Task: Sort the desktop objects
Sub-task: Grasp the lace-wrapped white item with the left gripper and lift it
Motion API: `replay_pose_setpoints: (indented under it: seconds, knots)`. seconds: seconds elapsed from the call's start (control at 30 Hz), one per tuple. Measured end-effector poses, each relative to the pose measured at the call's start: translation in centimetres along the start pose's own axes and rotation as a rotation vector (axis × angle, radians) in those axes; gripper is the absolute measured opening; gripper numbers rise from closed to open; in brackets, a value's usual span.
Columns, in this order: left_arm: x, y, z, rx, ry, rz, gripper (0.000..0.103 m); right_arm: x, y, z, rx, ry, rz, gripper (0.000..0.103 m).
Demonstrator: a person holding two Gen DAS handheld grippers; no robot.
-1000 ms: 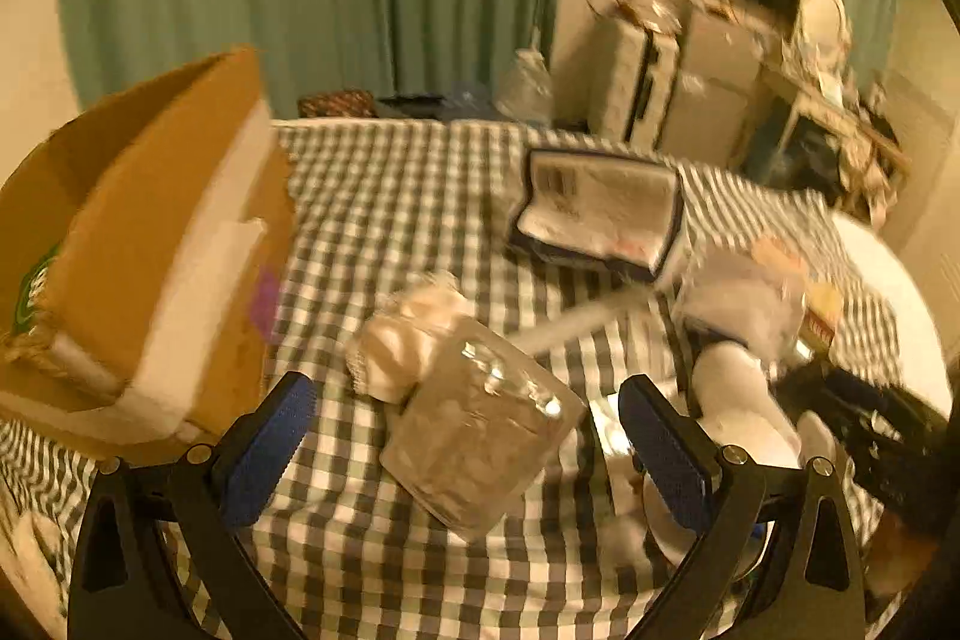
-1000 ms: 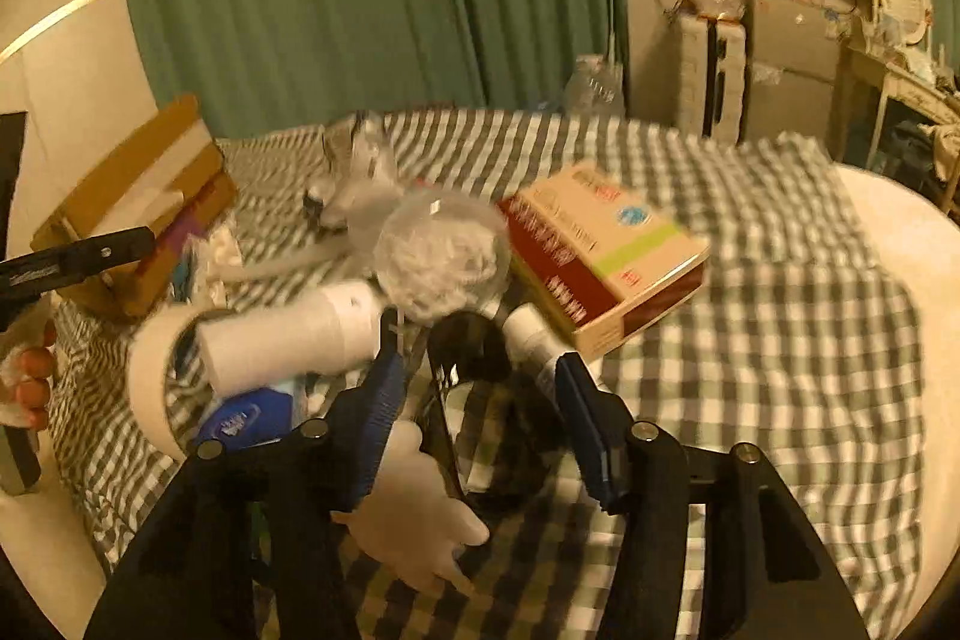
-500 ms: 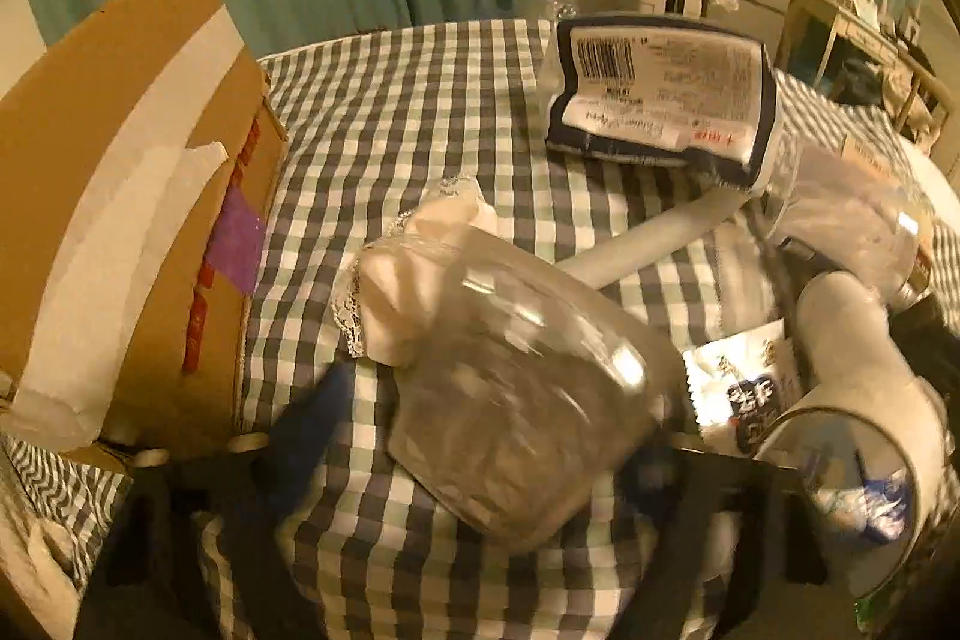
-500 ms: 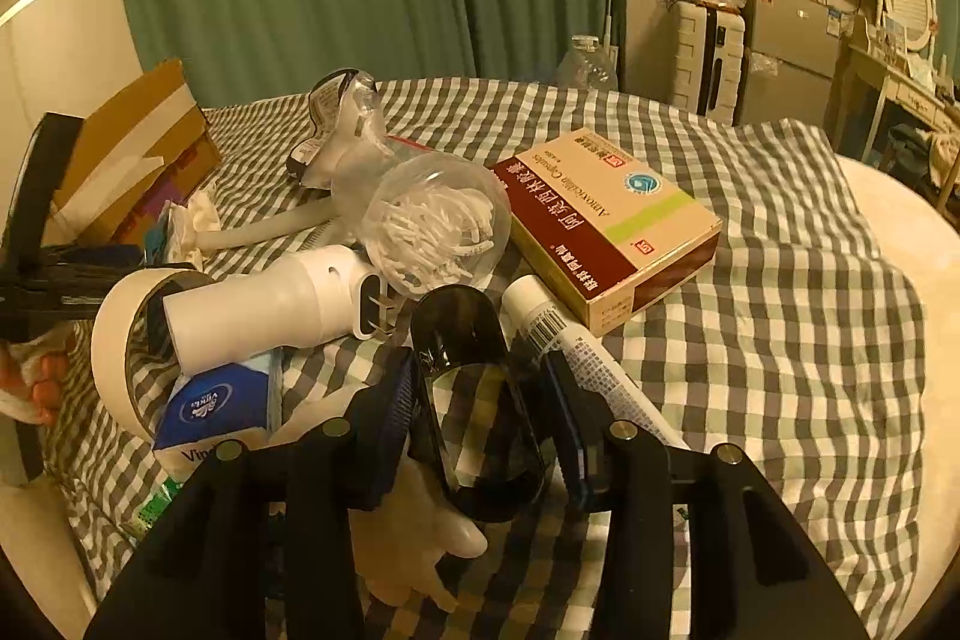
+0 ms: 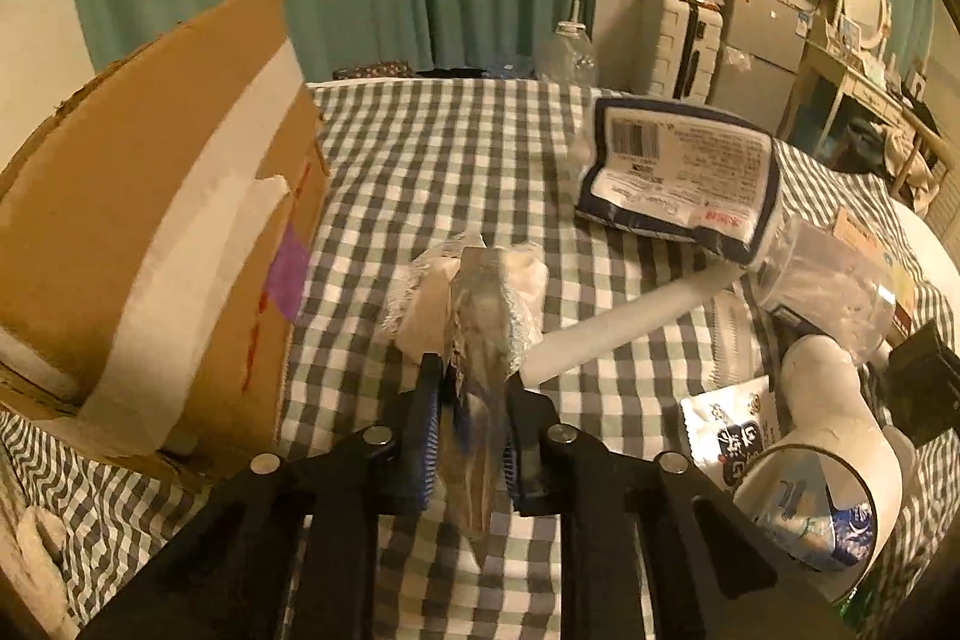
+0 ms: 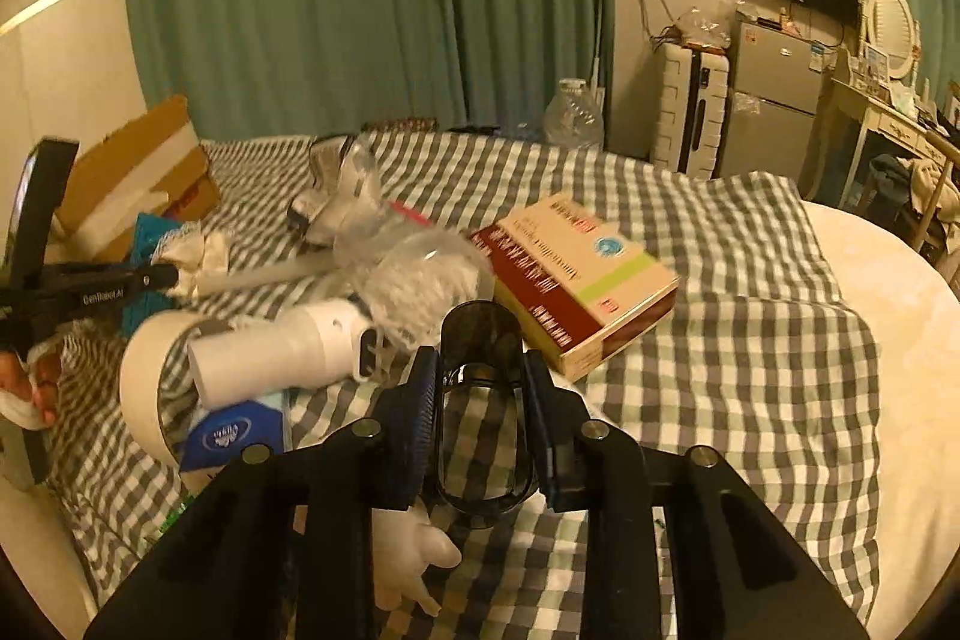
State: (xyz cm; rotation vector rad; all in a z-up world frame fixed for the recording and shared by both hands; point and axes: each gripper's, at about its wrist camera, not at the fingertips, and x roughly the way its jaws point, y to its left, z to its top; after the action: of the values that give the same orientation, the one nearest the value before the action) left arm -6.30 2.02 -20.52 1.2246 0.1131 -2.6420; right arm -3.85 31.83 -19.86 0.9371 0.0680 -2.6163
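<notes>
My left gripper (image 5: 471,394) is shut on a squashed clear plastic container (image 5: 480,340), held just above the checked cloth, in front of crumpled white tissue (image 5: 432,292). My right gripper (image 6: 480,394) is shut on a dark tinted lens-shaped piece (image 6: 480,400), lifted above the cloth. A cardboard box (image 5: 138,232) stands left of the left gripper. A red and cream box (image 6: 576,280), a white cylinder (image 6: 282,352), a tape roll (image 6: 144,370) and a clear cup of white bits (image 6: 420,280) lie ahead of the right gripper.
A dark-edged packet (image 5: 678,172), a white tube (image 5: 624,316), a small sachet (image 5: 726,436) and a blue tissue pack (image 6: 234,436) lie on the checked cloth (image 5: 432,160). A white glove (image 6: 408,556) lies under the right gripper. Curtains and furniture stand behind.
My left gripper closed on the clear plastic container and squashed it flat. My right gripper tightened on the dark piece and lifted it off the cloth.
</notes>
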Motion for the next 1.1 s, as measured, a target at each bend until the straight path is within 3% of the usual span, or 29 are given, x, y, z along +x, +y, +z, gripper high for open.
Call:
replay_pose_setpoints:
  seconds: [0.23,0.33,0.4,0.5,0.57,0.63,1.1]
  knots:
    - [-2.0,0.4,1.2,-0.018,-0.114,-0.034,0.015,-0.2,-1.3,0.1,0.068,-0.017,0.015,0.028]
    - [-2.5,-0.7,1.6,-0.017,-0.119,-0.087,0.016,0.0,-1.2,0.1,0.072,-0.011,0.019,0.028]
    - [-2.8,-1.4,1.2,0.002,-0.122,-0.084,0.019,-0.3,-1.0,0.2,0.066,-0.016,0.015,0.028]
    - [-2.8,-1.7,1.4,0.014,-0.118,-0.100,0.032,-0.7,-0.8,0.3,0.056,-0.026,0.020,0.028]
    - [-2.9,-1.9,1.3,0.012,-0.121,-0.097,0.063,-0.8,-0.6,0.4,0.050,-0.025,0.020,0.028]
    - [-3.2,-1.5,1.3,-0.002,-0.135,-0.100,0.071,-0.9,-0.6,0.4,0.051,-0.025,0.022,0.028]
    - [-0.9,0.0,0.4,-0.121,-0.006,-0.106,0.071,-0.6,-0.7,0.2,0.054,-0.005,0.034,0.028]
